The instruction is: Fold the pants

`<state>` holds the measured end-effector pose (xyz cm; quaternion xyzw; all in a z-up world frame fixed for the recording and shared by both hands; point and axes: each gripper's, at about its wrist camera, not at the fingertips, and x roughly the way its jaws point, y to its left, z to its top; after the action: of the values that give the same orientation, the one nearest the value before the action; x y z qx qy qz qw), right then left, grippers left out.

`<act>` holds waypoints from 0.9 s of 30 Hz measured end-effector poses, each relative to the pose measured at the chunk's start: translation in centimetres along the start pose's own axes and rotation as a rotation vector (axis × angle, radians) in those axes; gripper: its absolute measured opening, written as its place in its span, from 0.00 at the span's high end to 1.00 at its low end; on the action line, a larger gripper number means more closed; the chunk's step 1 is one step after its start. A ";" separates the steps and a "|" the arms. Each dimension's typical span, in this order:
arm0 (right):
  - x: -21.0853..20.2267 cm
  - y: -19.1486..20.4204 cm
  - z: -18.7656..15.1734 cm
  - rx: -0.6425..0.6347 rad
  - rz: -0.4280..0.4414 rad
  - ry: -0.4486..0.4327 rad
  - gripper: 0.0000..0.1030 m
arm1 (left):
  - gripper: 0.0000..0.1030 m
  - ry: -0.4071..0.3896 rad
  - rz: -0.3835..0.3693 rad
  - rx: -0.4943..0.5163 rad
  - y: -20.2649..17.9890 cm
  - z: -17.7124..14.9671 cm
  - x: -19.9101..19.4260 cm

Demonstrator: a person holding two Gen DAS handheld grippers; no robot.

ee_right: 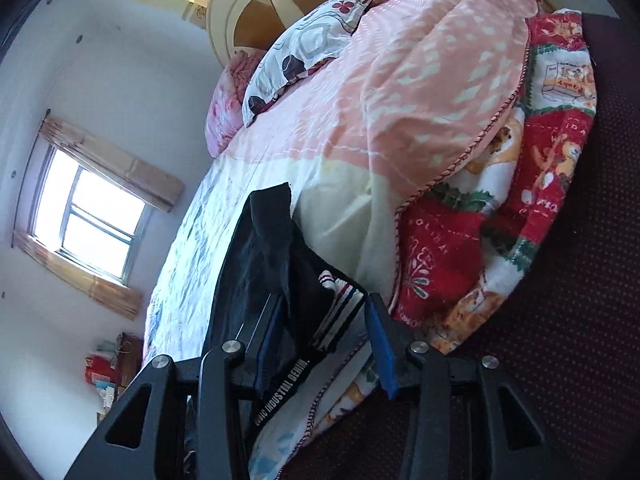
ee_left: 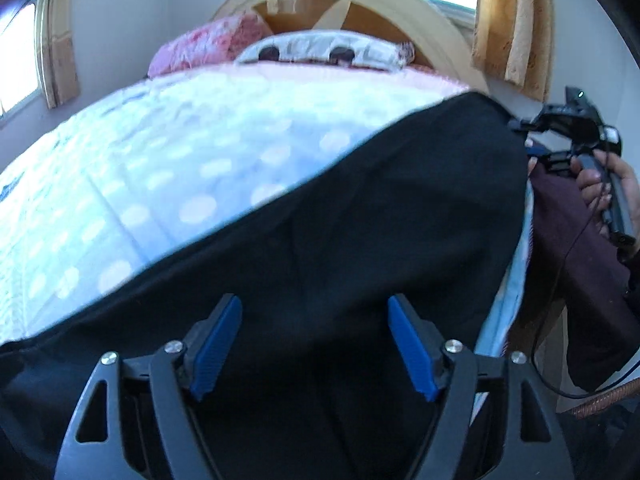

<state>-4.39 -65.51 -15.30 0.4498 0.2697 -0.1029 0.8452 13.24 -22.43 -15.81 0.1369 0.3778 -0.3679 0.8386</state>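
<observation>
The black pants (ee_left: pixel 360 216) lie spread across the near part of the bed. My left gripper (ee_left: pixel 316 344) is open just above the black cloth, its blue pads (ee_left: pixel 218 344) wide apart with nothing between them. In the right wrist view the pants' waistband end (ee_right: pixel 280 264), with a striped inner band and a printed label, lies between the open jaws of my right gripper (ee_right: pixel 324 344); the pads do not press it. The right gripper also shows in the left wrist view (ee_left: pixel 576 120), held in a hand at the pants' far right end.
The bed has a pale blue dotted sheet (ee_left: pixel 160 168), a pink quilt (ee_right: pixel 400 80) and a red printed blanket (ee_right: pixel 540 180) bunched at the right. Pillows (ee_left: pixel 312 50) lean on a round headboard (ee_left: pixel 380 4). A window (ee_right: pixel 88 220) is on the left wall.
</observation>
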 end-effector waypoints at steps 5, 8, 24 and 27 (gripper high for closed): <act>-0.2 0.8 0.1 -0.054 0.026 -0.015 0.73 | 0.18 0.001 0.018 0.038 -0.8 -0.4 0.1; -1.3 2.8 -0.3 -0.146 0.009 -0.064 0.79 | 0.17 0.002 0.015 0.034 -0.7 -0.3 0.1; 1.9 21.3 -15.8 -0.934 0.157 0.083 0.88 | 0.17 -0.109 -0.260 -0.331 3.9 -2.4 -4.5; 5.8 22.4 -21.1 -1.062 0.155 0.227 0.88 | 0.17 -0.112 -0.313 -0.394 4.6 -2.9 -4.2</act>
<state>2.13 -35.04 -12.19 -0.0116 0.3399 0.1591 0.9268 13.13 -15.62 -14.97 -0.1099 0.4116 -0.4193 0.8017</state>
